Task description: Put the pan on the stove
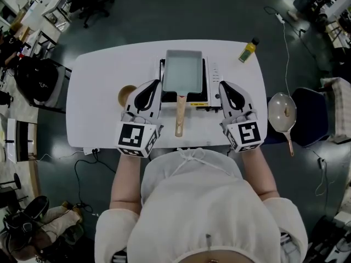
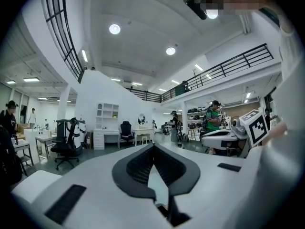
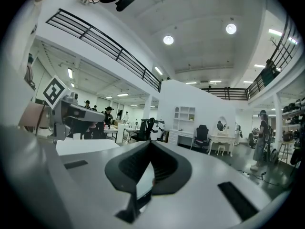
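Note:
A rectangular pale-blue pan sits on the portable stove at the middle of the white table. Its wooden handle points back toward me. My left gripper hovers just left of the handle, shut with nothing between its jaws. My right gripper hovers to the right of the stove, its jaws also meeting with nothing held. Both gripper views look level across the room, over the closed fingertips, and show neither pan nor stove.
A small wooden bowl stands on the table beside the left gripper. A yellow bottle stands at the far right corner. A round pan lies on a blue chair right of the table. A black chair stands at the left.

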`<action>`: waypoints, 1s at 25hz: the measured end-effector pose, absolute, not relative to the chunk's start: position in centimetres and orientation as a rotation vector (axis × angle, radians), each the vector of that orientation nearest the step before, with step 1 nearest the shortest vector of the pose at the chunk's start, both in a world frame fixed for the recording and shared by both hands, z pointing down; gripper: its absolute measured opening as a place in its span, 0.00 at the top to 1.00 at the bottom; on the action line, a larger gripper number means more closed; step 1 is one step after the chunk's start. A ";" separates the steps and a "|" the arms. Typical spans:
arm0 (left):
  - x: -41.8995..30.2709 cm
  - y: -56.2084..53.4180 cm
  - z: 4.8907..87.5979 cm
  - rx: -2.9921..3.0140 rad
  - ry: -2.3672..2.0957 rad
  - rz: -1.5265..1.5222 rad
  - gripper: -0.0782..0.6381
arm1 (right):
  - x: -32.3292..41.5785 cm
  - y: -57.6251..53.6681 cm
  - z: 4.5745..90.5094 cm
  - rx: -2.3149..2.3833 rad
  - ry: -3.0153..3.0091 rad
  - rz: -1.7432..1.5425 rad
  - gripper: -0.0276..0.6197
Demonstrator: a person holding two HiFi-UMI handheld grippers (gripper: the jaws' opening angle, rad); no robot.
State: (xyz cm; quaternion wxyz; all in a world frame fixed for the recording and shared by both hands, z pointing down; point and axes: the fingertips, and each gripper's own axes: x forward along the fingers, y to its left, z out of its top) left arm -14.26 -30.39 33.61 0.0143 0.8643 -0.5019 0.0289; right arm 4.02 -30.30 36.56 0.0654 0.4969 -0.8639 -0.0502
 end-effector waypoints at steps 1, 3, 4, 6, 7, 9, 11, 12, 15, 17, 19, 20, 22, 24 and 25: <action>-14.4 -30.4 33.5 2.692 -1.567 0.086 0.86 | 3.9 -30.3 36.6 1.496 -2.608 -0.147 0.95; -14.6 -30.3 33.3 2.699 -1.572 0.081 0.86 | 3.8 -30.4 36.7 1.501 -2.607 -0.144 0.95; -14.7 -30.3 33.1 2.704 -1.570 0.078 0.86 | 3.7 -30.4 36.7 1.505 -2.607 -0.144 0.95; -14.7 -30.1 32.8 2.712 -1.563 0.069 0.86 | 3.5 -30.5 36.8 1.510 -2.603 -0.145 0.95; -14.7 -30.1 32.7 2.712 -1.559 0.064 0.86 | 3.4 -30.5 36.8 1.508 -2.600 -0.150 0.95; -14.7 -30.1 32.7 2.712 -1.554 0.065 0.86 | 3.1 -30.6 36.8 1.501 -2.597 -0.164 0.95; -14.6 -30.1 32.9 2.712 -1.546 0.072 0.86 | 2.8 -30.7 36.9 1.494 -2.595 -0.176 0.95; -14.6 -30.2 33.0 2.710 -1.540 0.074 0.86 | 2.7 -30.8 36.9 1.492 -2.594 -0.180 0.95; -14.6 -30.4 33.6 2.696 -1.520 0.078 0.86 | 2.4 -30.7 37.1 1.486 -2.590 -0.182 0.95; -14.6 -30.5 34.0 2.689 -1.510 0.081 0.86 | 2.3 -30.7 37.3 1.484 -2.588 -0.180 0.95; -14.7 -30.6 34.3 2.685 -1.504 0.082 0.86 | 2.2 -30.8 37.4 1.482 -2.585 -0.185 0.95; -14.8 -30.7 34.4 2.682 -1.506 0.082 0.86 | 2.1 -30.8 37.5 1.481 -2.583 -0.189 0.95; -15.1 -31.0 34.5 2.666 -1.522 0.081 0.86 | 2.0 -30.9 37.6 1.483 -2.577 -0.192 0.95; -15.4 -31.2 34.6 2.651 -1.533 0.080 0.86 | 1.9 -31.1 37.6 1.488 -2.573 -0.195 0.95; -15.6 -31.3 34.6 2.645 -1.535 0.080 0.86 | 1.8 -31.1 37.7 1.491 -2.571 -0.195 0.95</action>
